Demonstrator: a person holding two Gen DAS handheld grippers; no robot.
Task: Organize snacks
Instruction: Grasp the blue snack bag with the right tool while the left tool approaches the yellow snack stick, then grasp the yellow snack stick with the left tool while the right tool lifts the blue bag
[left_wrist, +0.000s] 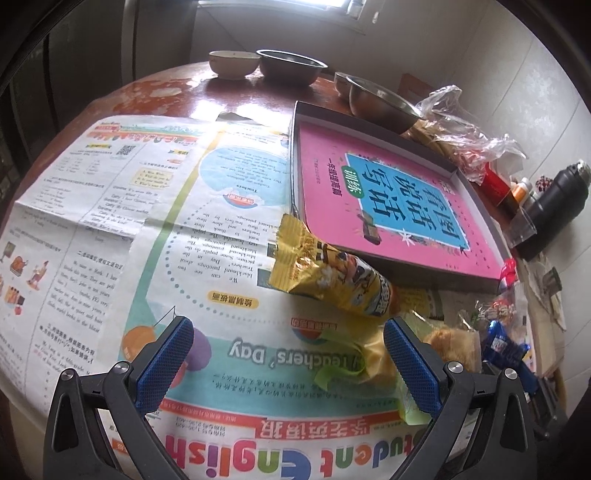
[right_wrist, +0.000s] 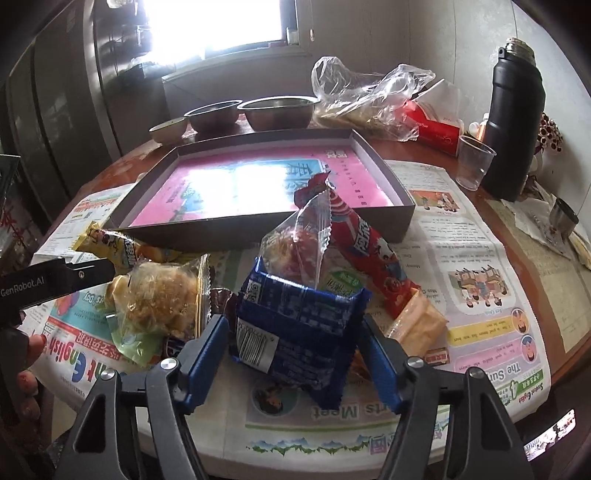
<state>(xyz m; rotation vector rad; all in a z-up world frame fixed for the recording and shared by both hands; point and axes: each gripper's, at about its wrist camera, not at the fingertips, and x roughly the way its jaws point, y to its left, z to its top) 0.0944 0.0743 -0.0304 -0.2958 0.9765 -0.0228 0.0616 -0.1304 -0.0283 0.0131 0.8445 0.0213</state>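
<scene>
Both grippers share one build: black plastic frames with triangular cut-outs, and two fingers faced with blue pads. On the left gripper (left_wrist: 288, 363) the pads (left_wrist: 168, 363) carry a fine cross-hatched grip texture, and round silver screw heads sit at the finger pivots. The right gripper (right_wrist: 293, 354) shows the same silver screws and blue pads (right_wrist: 205, 356). In the right wrist view, the left gripper's black side reads "GenRobot.AI" in white, and the fingers (right_wrist: 29, 363) gripping it seem to have painted nails, though blurred
</scene>
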